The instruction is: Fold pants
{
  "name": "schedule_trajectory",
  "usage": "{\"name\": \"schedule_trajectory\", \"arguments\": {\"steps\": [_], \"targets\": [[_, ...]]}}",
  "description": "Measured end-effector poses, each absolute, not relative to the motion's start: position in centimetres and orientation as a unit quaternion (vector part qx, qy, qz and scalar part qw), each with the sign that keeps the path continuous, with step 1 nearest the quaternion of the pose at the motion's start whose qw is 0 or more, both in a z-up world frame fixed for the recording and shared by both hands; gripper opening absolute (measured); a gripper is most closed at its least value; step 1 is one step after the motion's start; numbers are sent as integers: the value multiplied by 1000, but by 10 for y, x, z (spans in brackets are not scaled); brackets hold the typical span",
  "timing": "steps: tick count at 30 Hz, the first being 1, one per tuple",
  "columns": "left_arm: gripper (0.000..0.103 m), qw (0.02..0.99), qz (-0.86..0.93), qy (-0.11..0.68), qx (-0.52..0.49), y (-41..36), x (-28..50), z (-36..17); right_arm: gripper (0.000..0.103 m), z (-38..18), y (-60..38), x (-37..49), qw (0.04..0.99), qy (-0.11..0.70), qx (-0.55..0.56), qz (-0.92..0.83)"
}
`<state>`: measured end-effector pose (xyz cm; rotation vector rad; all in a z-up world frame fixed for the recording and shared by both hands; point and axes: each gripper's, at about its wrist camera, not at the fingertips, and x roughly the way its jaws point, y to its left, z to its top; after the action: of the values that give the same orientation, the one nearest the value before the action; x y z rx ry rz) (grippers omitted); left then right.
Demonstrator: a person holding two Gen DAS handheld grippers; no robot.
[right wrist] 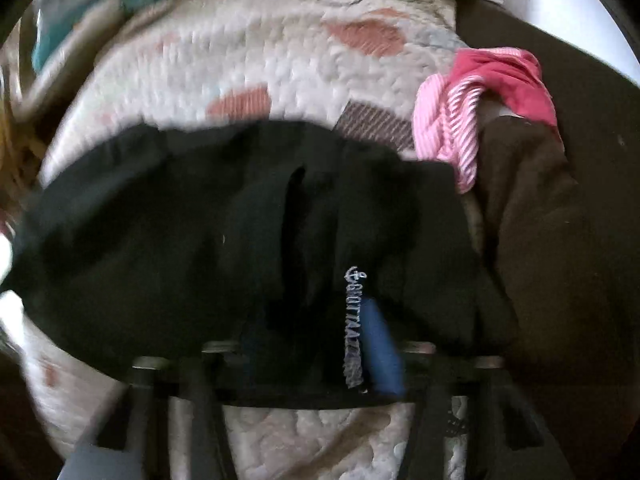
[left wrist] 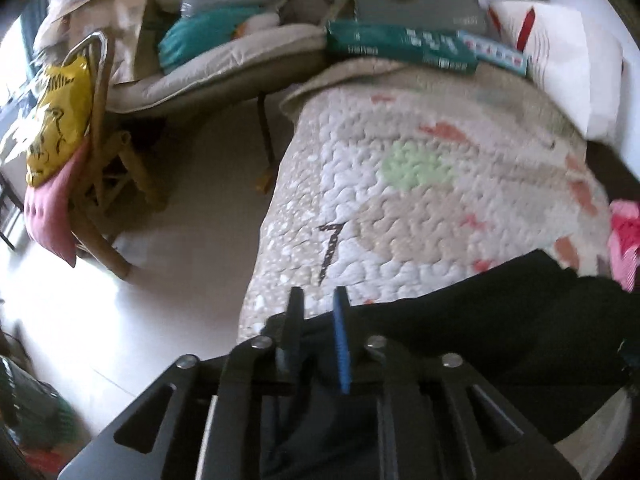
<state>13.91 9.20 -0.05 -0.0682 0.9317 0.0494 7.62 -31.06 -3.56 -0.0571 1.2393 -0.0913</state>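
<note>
Black pants [right wrist: 200, 220] lie spread across a quilted bed cover [right wrist: 240, 64]. They also show in the left wrist view [left wrist: 500, 320], at the bed's near edge. My left gripper [left wrist: 318, 300] is shut on the pants' edge, black cloth pinched between its black and blue fingers. My right gripper [right wrist: 332, 320] is shut on the pants, near a white printed label [right wrist: 352, 320]; its left finger is hidden by the dark cloth, and its blue finger [right wrist: 380, 348] shows beside the label.
A pink striped garment [right wrist: 472, 108] and a brown garment [right wrist: 540, 220] lie to the right on the bed. Boxes and books [left wrist: 404, 44] sit at the bed's far end. A rattan chair [left wrist: 100, 184] with cushions stands left on the pale floor [left wrist: 160, 280].
</note>
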Motion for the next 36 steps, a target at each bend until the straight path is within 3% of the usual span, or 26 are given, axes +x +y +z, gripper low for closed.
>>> {"name": "schedule_trajectory", "arguments": {"steps": [3,10,16,17,19,20,21,24,26,28,29,30,32,36], "targets": [[19,898,30,436,-47,101,134,-4,0,-32,-311,67,810,578,-62,-71],[25,870,126,430,-207,185,126,-14,0,-20,-324,46,792,591,-84,-127],[31,854,162,421,-259,209,118,-19,7,25,-287,44,829,545,-86,-91],[31,853,162,422,-260,211,118,-20,13,33,-277,52,838,536,-80,-62],[31,852,160,426,-258,208,117,-21,49,42,-255,76,851,521,-65,4],[31,853,160,426,-257,209,116,-21,79,42,-245,88,856,513,-60,32],[31,853,162,425,-256,210,115,-20,83,41,-231,105,862,499,-59,71],[32,853,164,423,-257,213,109,-21,79,23,-199,151,862,487,-86,115],[34,852,165,426,-257,213,105,-24,68,7,-189,178,856,493,-98,122],[34,849,169,433,-250,211,104,-27,65,-11,-178,200,845,509,-100,130],[34,849,171,437,-242,209,104,-29,47,-20,-173,207,837,521,-95,139],[34,849,172,441,-234,206,105,-30,11,-26,-169,208,829,532,-95,144],[34,852,168,443,-221,202,106,-29,4,-41,-159,215,812,553,-124,136],[34,856,176,438,-211,198,105,-27,6,-37,-159,232,831,519,-199,18]]}}
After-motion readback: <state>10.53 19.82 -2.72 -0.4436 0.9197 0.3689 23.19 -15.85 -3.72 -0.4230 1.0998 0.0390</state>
